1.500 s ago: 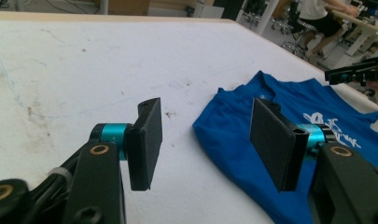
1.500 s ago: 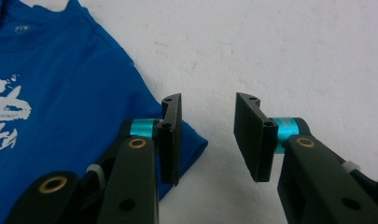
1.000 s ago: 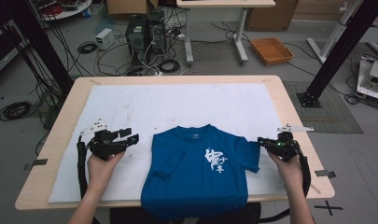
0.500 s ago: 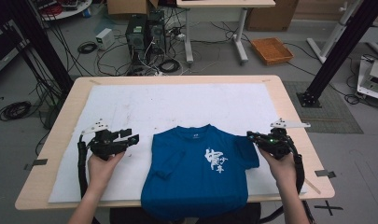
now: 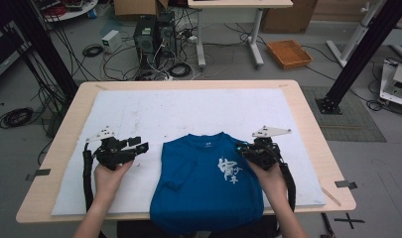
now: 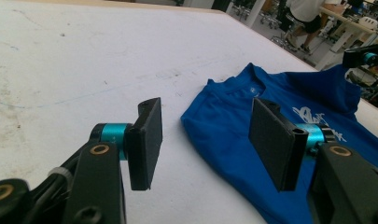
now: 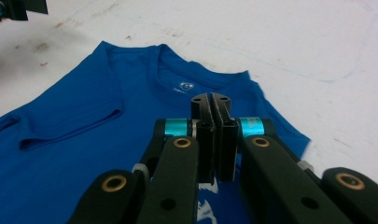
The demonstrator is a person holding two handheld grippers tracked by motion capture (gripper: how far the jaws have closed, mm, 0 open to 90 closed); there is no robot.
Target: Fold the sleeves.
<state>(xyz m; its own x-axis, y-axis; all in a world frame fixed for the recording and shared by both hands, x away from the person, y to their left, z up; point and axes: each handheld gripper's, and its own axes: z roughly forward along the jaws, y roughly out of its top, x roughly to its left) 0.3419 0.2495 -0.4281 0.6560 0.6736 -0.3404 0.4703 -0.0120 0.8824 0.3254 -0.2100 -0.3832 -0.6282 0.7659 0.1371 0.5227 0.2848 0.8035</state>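
Cloth comes first: our blue T-shirt lies flat at the near edge of the white mat, hem overhanging. Our left gripper rests just beside it, jaws spread and empty. Our right gripper sits over the shirt's right sleeve, jaws pressed together; whether they pinch fabric we cannot tell. Past the wooden table lie cables, computer towers and an orange tray.

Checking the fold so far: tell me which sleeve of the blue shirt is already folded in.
The sleeve on the left gripper's side: it lies folded onto the shirt's front. The other is under the right gripper.
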